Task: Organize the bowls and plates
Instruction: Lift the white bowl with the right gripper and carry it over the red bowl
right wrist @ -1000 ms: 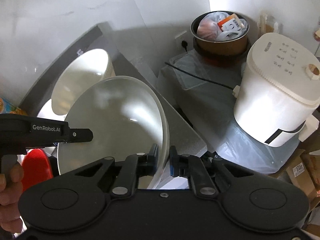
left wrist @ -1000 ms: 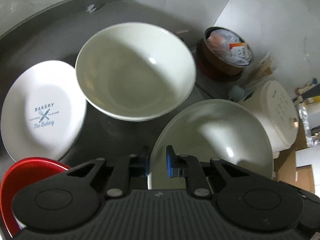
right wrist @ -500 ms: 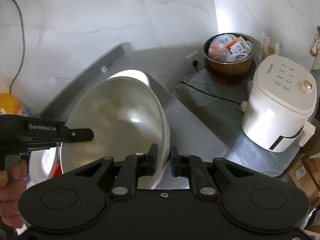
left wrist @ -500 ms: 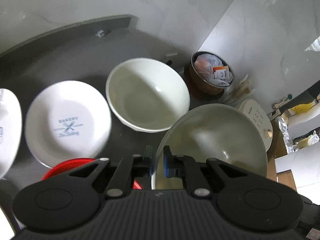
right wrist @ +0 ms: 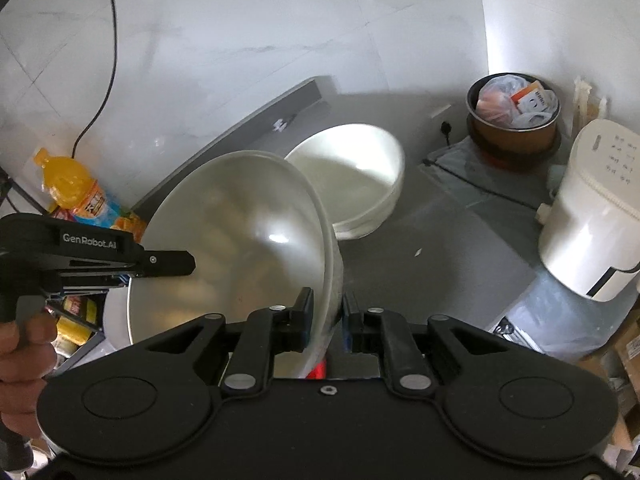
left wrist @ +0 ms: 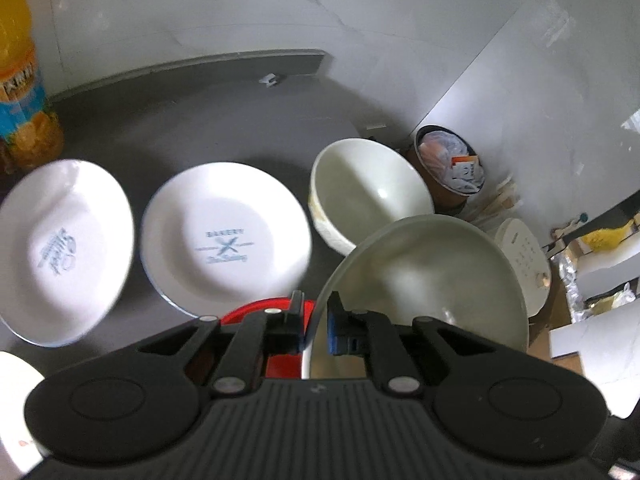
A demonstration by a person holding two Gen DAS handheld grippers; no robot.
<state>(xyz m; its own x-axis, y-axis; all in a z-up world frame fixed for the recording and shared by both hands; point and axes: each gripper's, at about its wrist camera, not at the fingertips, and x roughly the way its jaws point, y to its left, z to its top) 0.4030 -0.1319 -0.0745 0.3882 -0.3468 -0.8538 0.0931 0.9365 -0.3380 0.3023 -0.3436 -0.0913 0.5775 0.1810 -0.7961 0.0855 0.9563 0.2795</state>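
Note:
A large pale bowl [left wrist: 424, 276] hangs in the air, held at two sides of its rim. My left gripper [left wrist: 314, 326] is shut on its left rim and my right gripper [right wrist: 326, 320] is shut on the opposite rim of the same bowl [right wrist: 240, 252]. Below, on the dark counter [left wrist: 208, 120], stand a second cream bowl [left wrist: 368, 188], a white "Bakery" plate [left wrist: 226, 236], another printed white plate [left wrist: 64, 252] and a red dish [left wrist: 280, 308], mostly hidden behind my left gripper. The other gripper's black body [right wrist: 100, 252] and a hand [right wrist: 24, 360] show in the right wrist view.
An orange drink bottle [left wrist: 20, 92] stands at the counter's back left. Past the counter's right edge sit a brown pot [right wrist: 514, 120] stuffed with bags and a white appliance [right wrist: 596, 220]. A black cable [right wrist: 104, 60] runs down the wall. Another white plate edge [left wrist: 16, 400] shows at lower left.
Both grippers have lifted the held bowl higher and back; the counter dishes look smaller, and a second printed plate and the orange bottle have come into view.

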